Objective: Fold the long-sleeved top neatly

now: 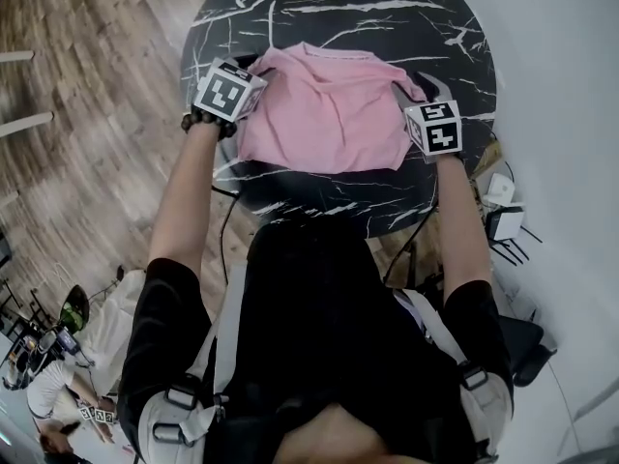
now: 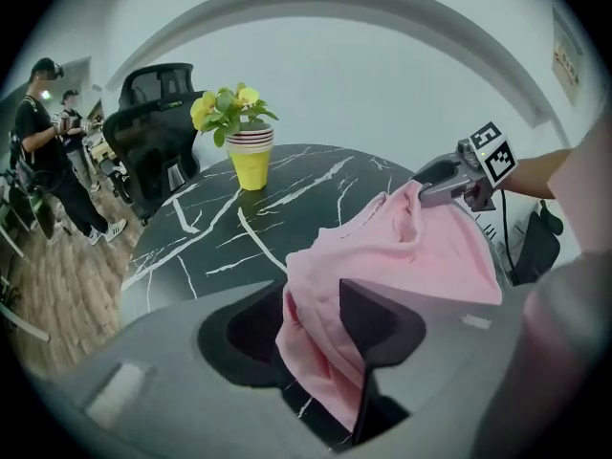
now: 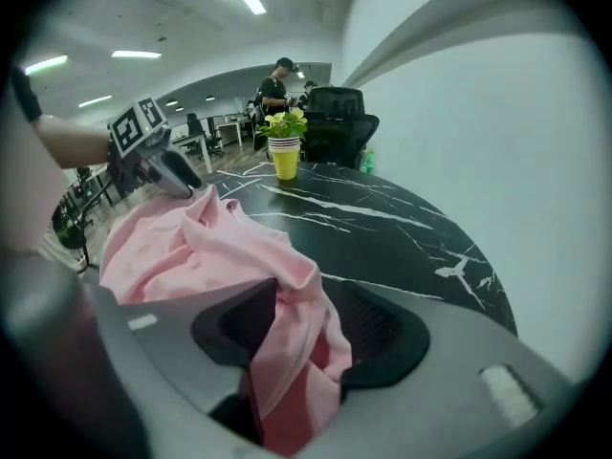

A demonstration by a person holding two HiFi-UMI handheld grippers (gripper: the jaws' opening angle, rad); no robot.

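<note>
Dark fingers [image 2: 378, 318] of the left gripper [image 2: 314, 299] fill the foreground of its own view. They stand partly apart, and a fold of the pale pink long-sleeved cotton top [image 1: 324, 114] drapes loosely down through the gap. The cloth lies against the inner face of one finger, with open space showing on the other side, so it rests between them and is not pinched.

The right gripper [image 3: 306, 304] shows the same thing. Its fingers [image 3: 382, 328] are apart, and a bunched corner of the top hangs between them with the ribbed pad on one side left bare.

From above, the top stretches from one pair of fingers across to the other. It lies on the round black marble-patterned table with white veins [image 1: 406, 27] as a compact, roughly rectangular shape. No sleeves trail out past its edges, so they appear to be tucked in already, and the folding looks well along.

Beside each pair of fingers the edge is ruffled and lifted, while the middle lies flat. What seems left is to draw the fingers clear of the cloth and flatten those two raised corners. The shape is still fairly wide, so one more fold may follow.

Beyond the fingers stands a yellow pot of yellow flowers [image 2: 251, 161], well apart from the cloth.
</note>
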